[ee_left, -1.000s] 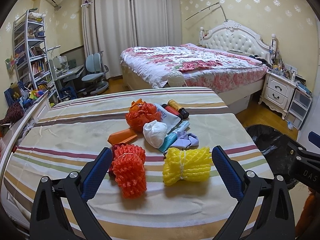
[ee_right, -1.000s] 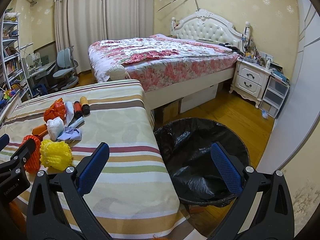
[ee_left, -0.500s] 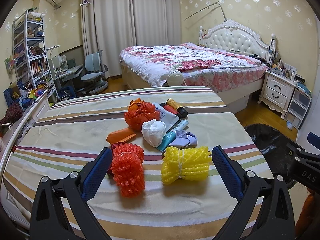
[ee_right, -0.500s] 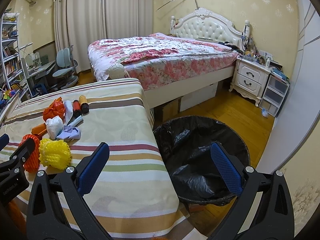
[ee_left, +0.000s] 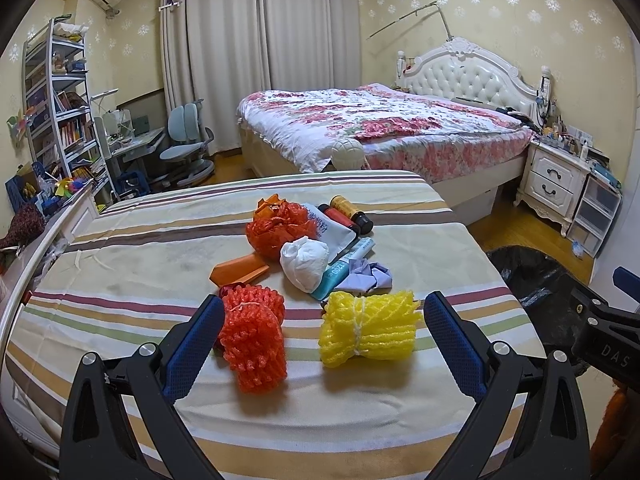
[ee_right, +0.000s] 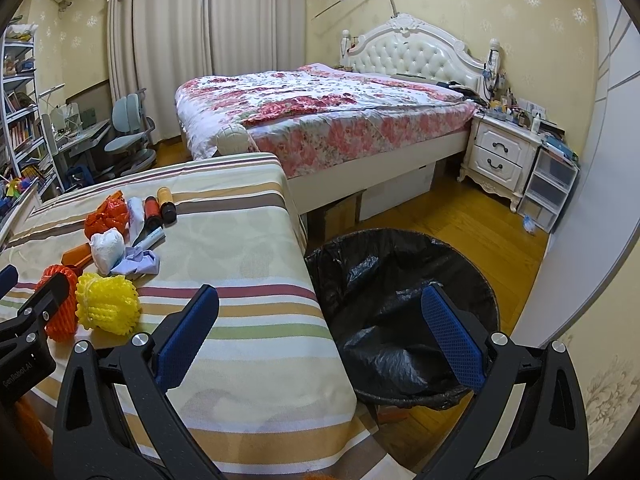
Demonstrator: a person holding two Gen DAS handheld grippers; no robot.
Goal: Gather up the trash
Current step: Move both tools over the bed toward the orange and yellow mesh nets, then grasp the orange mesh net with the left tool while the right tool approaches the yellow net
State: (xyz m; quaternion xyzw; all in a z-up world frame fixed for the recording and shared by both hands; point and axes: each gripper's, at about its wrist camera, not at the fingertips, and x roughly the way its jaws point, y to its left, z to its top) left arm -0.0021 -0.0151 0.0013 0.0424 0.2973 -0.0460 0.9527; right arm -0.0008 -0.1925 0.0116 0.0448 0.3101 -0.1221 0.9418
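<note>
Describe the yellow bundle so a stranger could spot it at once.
On the striped table, look at the near edge of the trash pile. The yellow foam net bundle lies there beside an orange foam net; it alone is yellow, tied round its middle.

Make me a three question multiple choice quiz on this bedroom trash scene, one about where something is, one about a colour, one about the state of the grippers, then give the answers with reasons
1. Where is the bin with the black liner?
A. on the floor beside the striped table
B. on the bed
C. under the desk

2. What colour is the foam net bundle nearest the left gripper's right-hand finger?
A. blue
B. yellow
C. white

3. What state are both grippers in?
A. both shut on trash
B. left shut, right open
C. both open and empty

Answers:
1. A, the bin stands on the wooden floor against the striped table edge.
2. B, the bundle is bright yellow, beside an orange foam net.
3. C, the left gripper and right gripper show wide-spread fingers with nothing held.
</note>
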